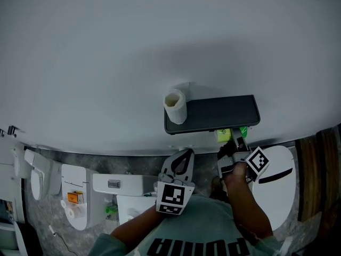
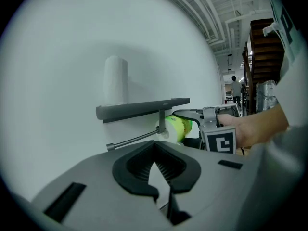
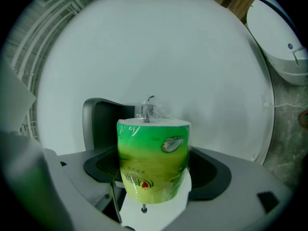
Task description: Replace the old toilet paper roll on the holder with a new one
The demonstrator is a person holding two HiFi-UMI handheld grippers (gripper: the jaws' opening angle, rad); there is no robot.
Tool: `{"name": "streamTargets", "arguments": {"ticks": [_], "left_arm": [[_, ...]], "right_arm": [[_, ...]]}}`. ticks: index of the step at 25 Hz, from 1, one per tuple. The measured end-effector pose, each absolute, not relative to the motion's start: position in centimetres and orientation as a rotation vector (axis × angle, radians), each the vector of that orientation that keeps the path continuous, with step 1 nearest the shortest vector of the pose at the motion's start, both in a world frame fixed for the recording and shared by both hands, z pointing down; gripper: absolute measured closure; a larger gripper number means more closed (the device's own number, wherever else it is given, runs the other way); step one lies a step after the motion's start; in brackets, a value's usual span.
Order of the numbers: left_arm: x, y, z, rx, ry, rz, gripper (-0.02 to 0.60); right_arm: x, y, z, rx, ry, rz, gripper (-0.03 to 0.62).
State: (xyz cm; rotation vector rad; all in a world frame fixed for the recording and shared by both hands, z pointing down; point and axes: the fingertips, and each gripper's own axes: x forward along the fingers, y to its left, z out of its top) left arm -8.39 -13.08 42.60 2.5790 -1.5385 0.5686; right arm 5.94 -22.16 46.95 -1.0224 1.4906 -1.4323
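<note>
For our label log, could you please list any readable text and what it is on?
"PUMA", upside down and partly cropped: the person's shirt.
Print on the green-wrapped roll: too blurred to read.
The orange label, lower left in the head view: too small to read.

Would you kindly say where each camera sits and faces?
Head view: on the head, looking down the wall at the shelf; left gripper, right gripper, arm show.
Left gripper view: on that gripper, facing the shelf; its shut jaws show.
Right gripper view: on that gripper, facing the wall; jaws clamp the green roll.
Shared: all see shelf, green roll.
</note>
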Motion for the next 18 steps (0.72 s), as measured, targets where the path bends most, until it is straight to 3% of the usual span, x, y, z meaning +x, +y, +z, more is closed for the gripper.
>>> {"name": "streamTargets", "arguments": {"ticks": [18], "left_arm": [[-7.3,-12.3,42.3,2.606,-1.508,0.545,0.577]], "right_arm": [[6.8,-20.0,47.1,-0.980,1.530,-1.412,0.169]]}}
